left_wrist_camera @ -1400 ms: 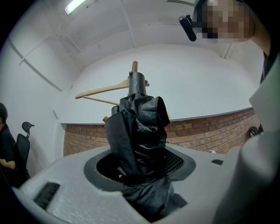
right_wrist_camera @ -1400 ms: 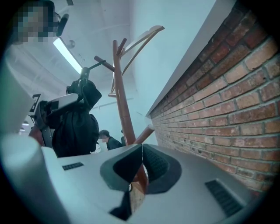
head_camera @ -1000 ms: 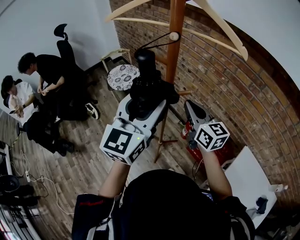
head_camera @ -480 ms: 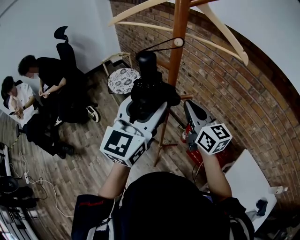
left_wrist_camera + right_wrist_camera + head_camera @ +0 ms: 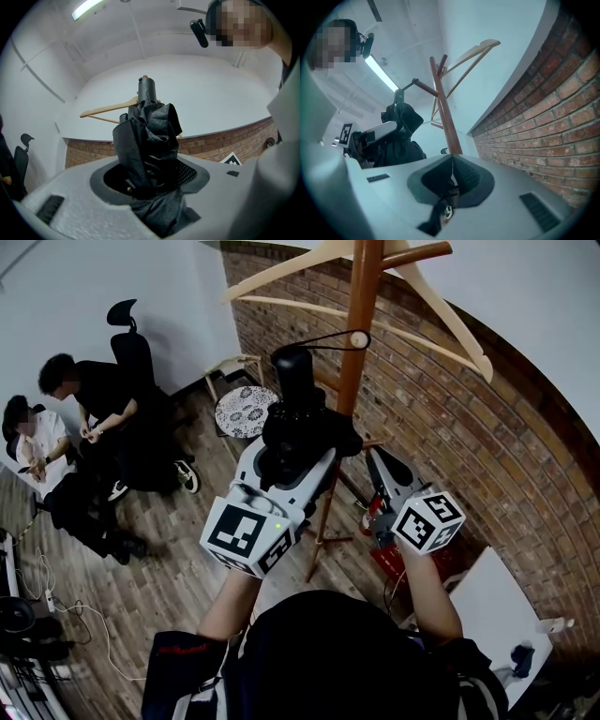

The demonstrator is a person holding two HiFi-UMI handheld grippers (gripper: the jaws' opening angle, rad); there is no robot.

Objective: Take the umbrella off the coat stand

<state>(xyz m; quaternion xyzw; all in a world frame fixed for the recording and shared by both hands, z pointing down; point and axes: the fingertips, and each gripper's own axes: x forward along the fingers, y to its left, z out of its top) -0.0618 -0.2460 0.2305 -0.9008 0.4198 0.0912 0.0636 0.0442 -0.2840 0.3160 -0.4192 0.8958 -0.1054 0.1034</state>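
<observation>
A folded black umbrella [image 5: 298, 423] stands upright with my left gripper [image 5: 295, 454] shut on its cloth, handle on top. In the left gripper view the umbrella [image 5: 147, 140] fills the gap between the jaws of the left gripper [image 5: 150, 173]. A thin black strap [image 5: 314, 337] runs from the handle to the round-tipped peg [image 5: 356, 338] of the wooden coat stand [image 5: 349, 381] and is looped over it. My right gripper [image 5: 378, 456] hangs just right of the pole, apart from the umbrella. In its own view the right gripper [image 5: 452, 161] has its jaws together, the coat stand [image 5: 446, 119] straight ahead.
A brick wall [image 5: 469, 427] stands close behind the stand. Wooden hanger arms [image 5: 441, 296] spread overhead. Two seated people [image 5: 84, 399], an office chair [image 5: 131, 343] and a round patterned stool [image 5: 246, 411] are at the left. A red object [image 5: 382, 521] lies by the stand's foot, and a white table [image 5: 492, 610] stands at the right.
Both grippers sit a little higher against the coat stand, the right one more clearly. The strap now runs nearly level to the peg. The left grip on the umbrella is unchanged.
</observation>
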